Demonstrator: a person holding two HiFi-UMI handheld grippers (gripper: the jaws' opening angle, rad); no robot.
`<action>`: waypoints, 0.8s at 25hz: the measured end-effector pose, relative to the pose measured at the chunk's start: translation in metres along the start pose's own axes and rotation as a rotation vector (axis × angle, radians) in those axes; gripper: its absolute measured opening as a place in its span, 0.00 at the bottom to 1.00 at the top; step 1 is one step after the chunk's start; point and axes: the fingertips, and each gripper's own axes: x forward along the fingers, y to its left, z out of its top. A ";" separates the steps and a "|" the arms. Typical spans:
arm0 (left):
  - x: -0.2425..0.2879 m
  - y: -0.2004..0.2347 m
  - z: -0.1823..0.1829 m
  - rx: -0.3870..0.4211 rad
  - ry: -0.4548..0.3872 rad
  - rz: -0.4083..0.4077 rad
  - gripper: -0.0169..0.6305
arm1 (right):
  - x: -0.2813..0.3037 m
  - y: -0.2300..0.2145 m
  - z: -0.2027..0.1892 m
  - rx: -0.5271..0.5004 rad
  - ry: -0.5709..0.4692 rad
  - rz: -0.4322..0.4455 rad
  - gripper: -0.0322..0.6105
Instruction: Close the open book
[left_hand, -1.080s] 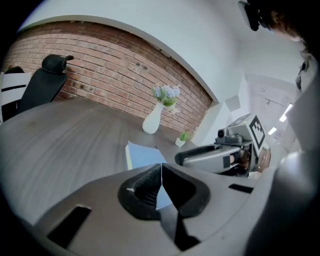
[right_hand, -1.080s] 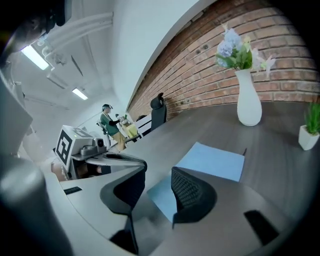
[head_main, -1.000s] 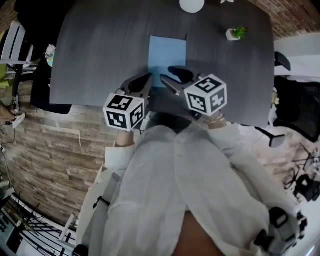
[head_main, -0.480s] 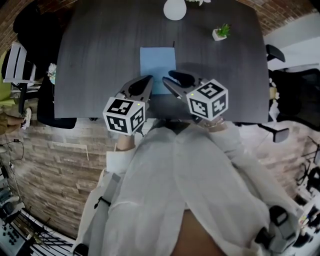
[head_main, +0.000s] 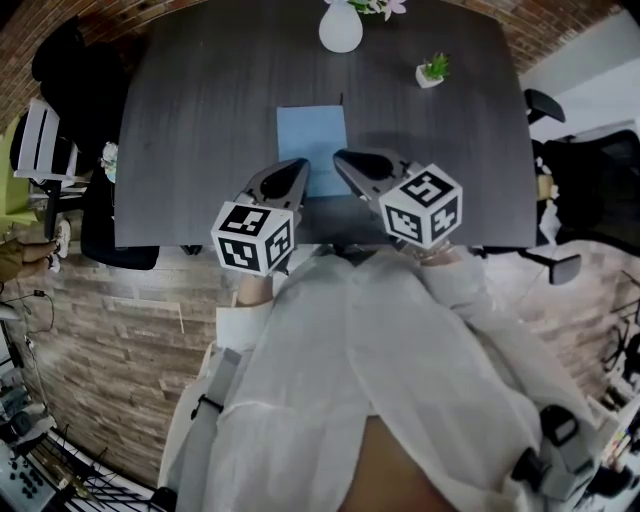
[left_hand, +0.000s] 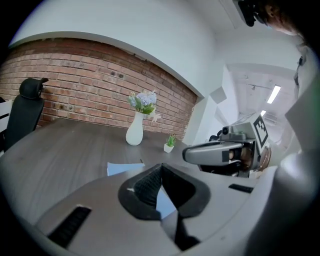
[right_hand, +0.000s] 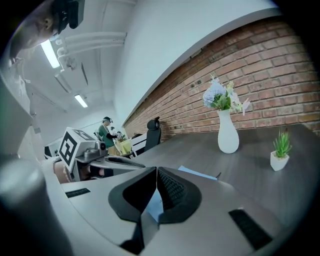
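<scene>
Right gripper (head_main: 341, 156) jaws just clenched empty, left gripper (head_main: 300, 164) clenched, book (head_main: 312, 135) (closed) beyond both

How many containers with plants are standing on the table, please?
2: a white vase of flowers at the far edge, and a small potted plant to its right.

- The jaws of the right gripper (head_main: 342, 158) have just been closed from wide apart, with nothing between them.
- More of the vase (head_main: 340, 28) is shown at top centre.
</scene>
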 end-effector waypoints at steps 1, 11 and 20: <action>0.000 0.001 -0.001 -0.004 0.005 0.010 0.04 | -0.001 0.002 0.000 -0.006 -0.005 0.006 0.07; -0.003 -0.006 -0.023 -0.024 0.068 0.022 0.03 | -0.009 0.015 -0.002 -0.018 -0.048 0.049 0.06; -0.006 -0.005 -0.031 -0.062 0.079 0.045 0.03 | -0.012 0.019 -0.012 -0.016 -0.025 0.061 0.06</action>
